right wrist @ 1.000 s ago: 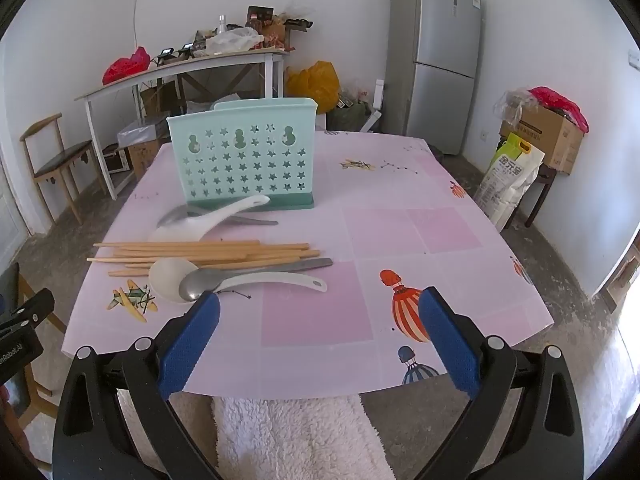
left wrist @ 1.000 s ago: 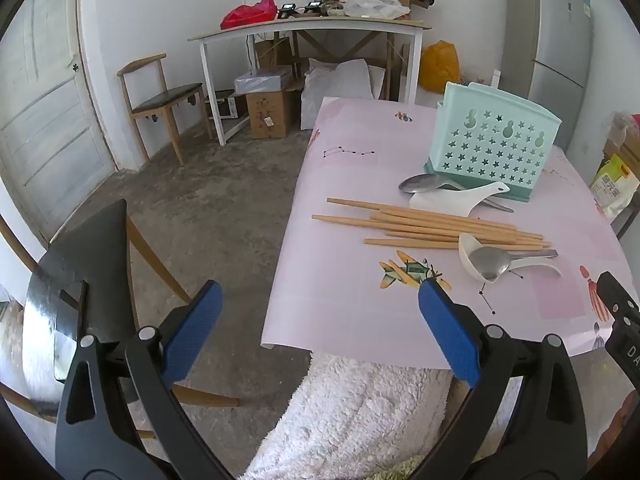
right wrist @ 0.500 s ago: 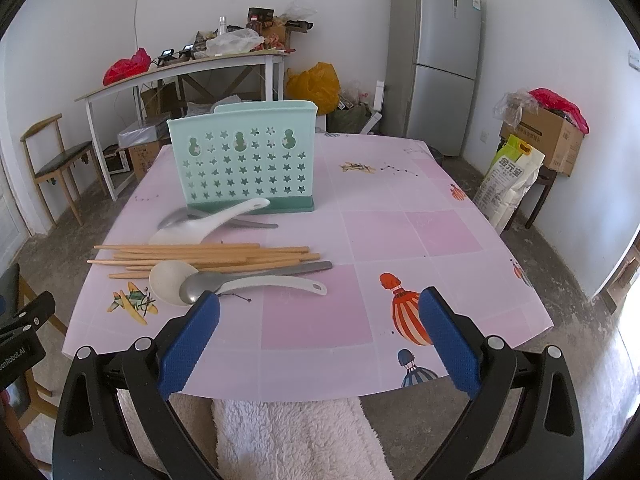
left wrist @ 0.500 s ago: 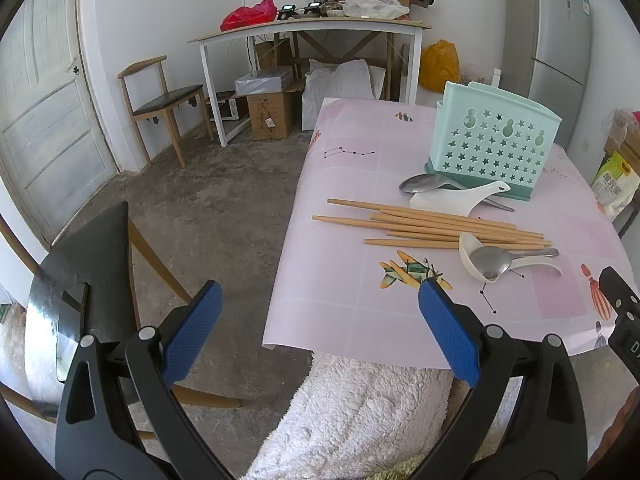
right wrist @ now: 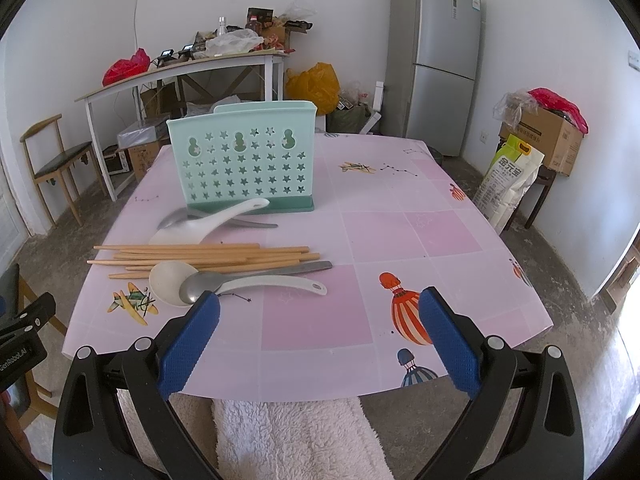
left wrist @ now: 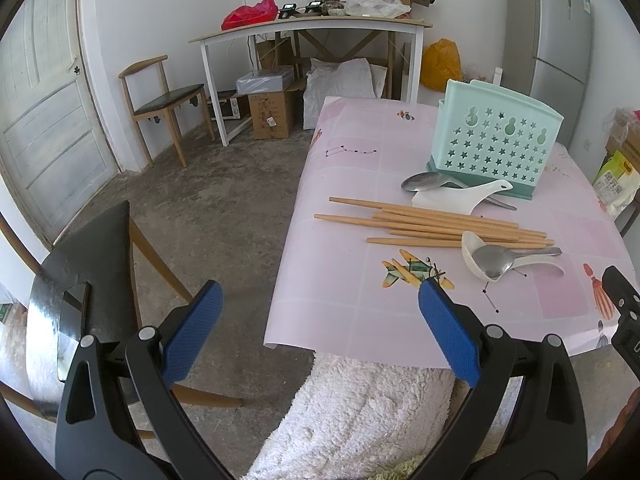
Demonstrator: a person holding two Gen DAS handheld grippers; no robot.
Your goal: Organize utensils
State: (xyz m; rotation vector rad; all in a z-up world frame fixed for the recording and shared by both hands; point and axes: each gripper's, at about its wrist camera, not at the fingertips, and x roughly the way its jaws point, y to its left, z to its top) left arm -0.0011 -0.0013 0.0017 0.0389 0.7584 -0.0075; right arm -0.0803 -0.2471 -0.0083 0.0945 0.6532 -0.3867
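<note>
A mint-green perforated utensil holder [right wrist: 244,166] [left wrist: 494,144] stands upright on the pink table [right wrist: 400,240]. In front of it lie a white spoon [right wrist: 210,224] over a metal spoon [right wrist: 256,224], several wooden chopsticks [right wrist: 200,256] [left wrist: 432,224], and a second white spoon [right wrist: 176,280] with a metal spoon [right wrist: 208,282] resting in it. My right gripper [right wrist: 318,332] hovers open above the table's near edge, nothing between its blue pads. My left gripper [left wrist: 320,328] is open too, off the table's near left corner, over the floor.
A dark wooden chair [left wrist: 92,280] sits close at the left. A fluffy white cloth [right wrist: 296,436] lies below the table's near edge. Further back are a cluttered white desk [right wrist: 180,68], a chair [right wrist: 52,160], a grey fridge [right wrist: 436,56], a sack [right wrist: 508,184] and boxes [right wrist: 548,140].
Both grippers have edged forward slightly toward the table; the utensils and holder have not moved.
</note>
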